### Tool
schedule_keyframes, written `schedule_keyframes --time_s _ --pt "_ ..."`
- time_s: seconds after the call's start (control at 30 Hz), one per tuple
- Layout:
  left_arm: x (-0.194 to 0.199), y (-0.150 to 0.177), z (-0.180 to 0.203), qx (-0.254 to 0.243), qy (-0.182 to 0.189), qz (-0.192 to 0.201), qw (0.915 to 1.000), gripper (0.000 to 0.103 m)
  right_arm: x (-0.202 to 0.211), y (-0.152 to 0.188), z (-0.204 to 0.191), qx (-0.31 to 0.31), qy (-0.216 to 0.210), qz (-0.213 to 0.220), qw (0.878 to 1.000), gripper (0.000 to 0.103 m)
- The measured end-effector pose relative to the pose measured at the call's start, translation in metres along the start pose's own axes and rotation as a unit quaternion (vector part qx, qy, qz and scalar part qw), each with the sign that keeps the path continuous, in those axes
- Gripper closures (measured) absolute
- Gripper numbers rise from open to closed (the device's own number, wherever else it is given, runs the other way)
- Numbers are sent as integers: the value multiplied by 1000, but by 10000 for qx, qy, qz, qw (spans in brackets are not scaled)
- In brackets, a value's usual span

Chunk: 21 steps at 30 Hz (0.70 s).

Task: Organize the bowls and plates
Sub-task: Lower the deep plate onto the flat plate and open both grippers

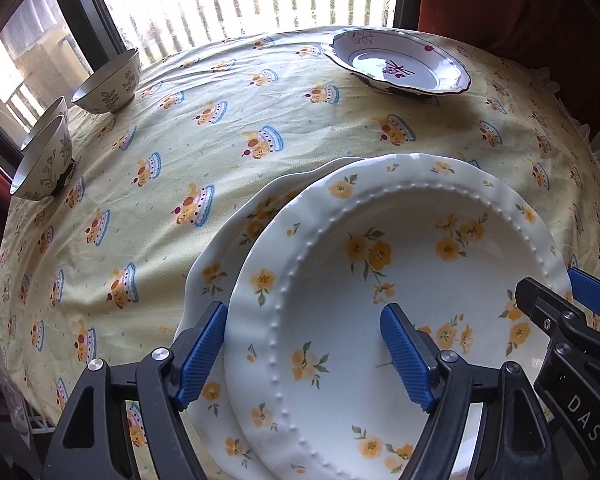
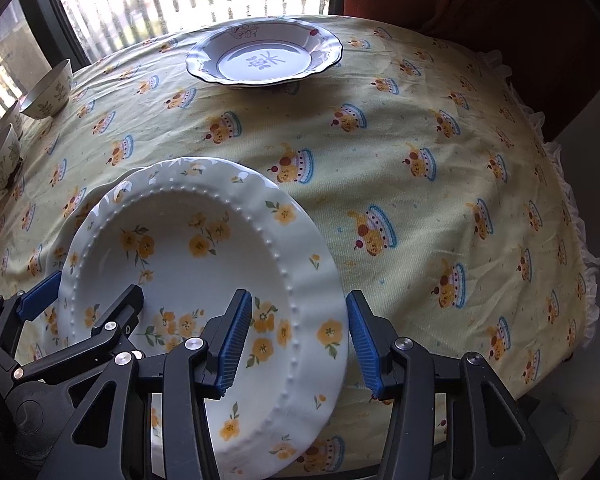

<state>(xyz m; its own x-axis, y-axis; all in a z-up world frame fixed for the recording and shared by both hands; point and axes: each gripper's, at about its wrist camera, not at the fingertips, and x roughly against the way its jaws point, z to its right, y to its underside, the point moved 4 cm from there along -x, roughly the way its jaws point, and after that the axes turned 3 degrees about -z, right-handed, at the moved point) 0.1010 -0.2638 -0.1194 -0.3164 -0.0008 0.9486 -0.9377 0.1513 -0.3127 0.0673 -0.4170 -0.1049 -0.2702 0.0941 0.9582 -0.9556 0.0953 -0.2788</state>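
Two white plates with yellow flowers lie stacked near the table's front. The top plate [image 1: 340, 280] [image 2: 188, 280] sits shifted to the right on the lower plate [image 1: 212, 276]. My left gripper [image 1: 306, 356] [image 2: 80, 300] straddles the top plate's left rim, one pad outside the edge and one over the well; the jaws stand wide and do not press. My right gripper [image 2: 300, 340] [image 1: 566, 296] has the plate's right rim between its pads, shut on it.
A scalloped white plate with a dark rim [image 1: 396, 64] [image 2: 264, 56] sits at the far side. Three leaf-patterned bowls [image 1: 108, 84] [image 1: 44, 164] [image 2: 48, 92] stand at the far left by the window. The yellow tablecloth [image 1: 220, 140] covers the round table.
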Motion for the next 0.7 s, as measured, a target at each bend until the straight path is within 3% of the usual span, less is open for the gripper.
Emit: schedule_keyframes --time_s 0.07,0.17,0.7 --pt "6 -1 -2 -23 18 82 10000 23 3 -1 -1 32 27 51 10000 53" --pt "17 -3 -2 -86 88 246 9996 22 3 -3 -1 28 27 44 10000 66" --pt "20 2 -23 358 154 92 9992 22 -8 -1 -23 399 17 -69 9992 65"
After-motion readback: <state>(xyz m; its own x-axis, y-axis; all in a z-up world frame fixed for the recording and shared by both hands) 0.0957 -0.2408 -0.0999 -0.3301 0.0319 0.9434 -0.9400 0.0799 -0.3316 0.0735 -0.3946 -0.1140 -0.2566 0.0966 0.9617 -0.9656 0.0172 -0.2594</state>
